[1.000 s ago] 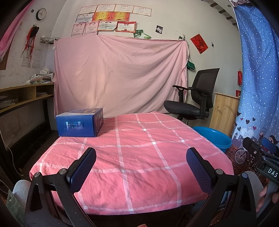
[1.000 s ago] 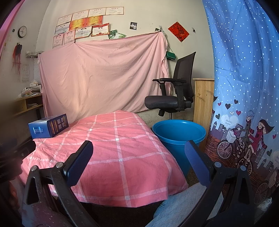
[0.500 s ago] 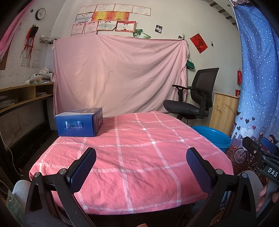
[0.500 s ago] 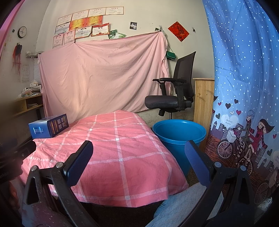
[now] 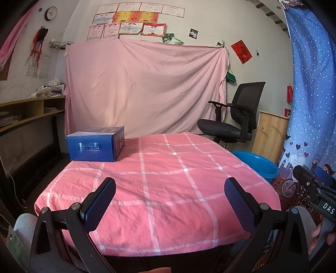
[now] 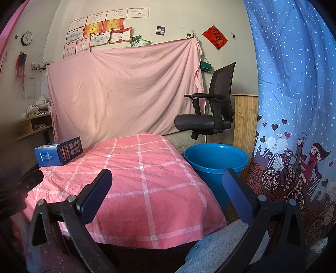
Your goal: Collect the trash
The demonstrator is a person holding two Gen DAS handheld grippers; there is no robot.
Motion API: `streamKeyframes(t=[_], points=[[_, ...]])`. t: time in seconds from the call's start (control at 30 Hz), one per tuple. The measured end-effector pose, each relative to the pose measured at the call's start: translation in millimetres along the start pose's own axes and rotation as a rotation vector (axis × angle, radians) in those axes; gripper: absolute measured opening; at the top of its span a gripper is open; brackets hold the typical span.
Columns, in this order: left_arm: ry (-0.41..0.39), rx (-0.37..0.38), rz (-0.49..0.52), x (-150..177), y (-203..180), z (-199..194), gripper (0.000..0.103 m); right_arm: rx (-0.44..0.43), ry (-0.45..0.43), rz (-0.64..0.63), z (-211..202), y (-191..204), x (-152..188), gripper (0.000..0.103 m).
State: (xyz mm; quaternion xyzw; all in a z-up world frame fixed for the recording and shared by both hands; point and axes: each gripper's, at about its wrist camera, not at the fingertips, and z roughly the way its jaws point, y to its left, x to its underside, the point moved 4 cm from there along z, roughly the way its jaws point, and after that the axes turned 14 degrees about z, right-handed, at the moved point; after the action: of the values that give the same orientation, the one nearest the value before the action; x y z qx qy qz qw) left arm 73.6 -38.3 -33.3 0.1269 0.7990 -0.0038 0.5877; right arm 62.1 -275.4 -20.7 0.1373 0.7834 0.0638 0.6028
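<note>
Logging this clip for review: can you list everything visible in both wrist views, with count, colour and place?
rectangular blue cardboard box: one, blue, far left corner of the table.
pink checked tablecloth: one, pink with white lines, covers the table.
round blue plastic bucket: one, blue, on the floor right of the table.
black mesh office chair: one, black, behind the bucket.
plain pink hanging sheet: one, pink, on the back wall.
blue dotted curtain: one, blue, far right.
round wall clock: one, white-faced, upper left wall.
left gripper: one, black, open, empty.
right gripper: one, black, open, empty.
</note>
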Motion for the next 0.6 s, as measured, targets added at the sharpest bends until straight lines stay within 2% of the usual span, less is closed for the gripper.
streamKeyframes(t=[0.6], points=[[0.009,-0.001,0.005,1.8,-2.3,-0.1,0.101,0.0,0.002,0.0,0.0,1.2,1.3,0.103]])
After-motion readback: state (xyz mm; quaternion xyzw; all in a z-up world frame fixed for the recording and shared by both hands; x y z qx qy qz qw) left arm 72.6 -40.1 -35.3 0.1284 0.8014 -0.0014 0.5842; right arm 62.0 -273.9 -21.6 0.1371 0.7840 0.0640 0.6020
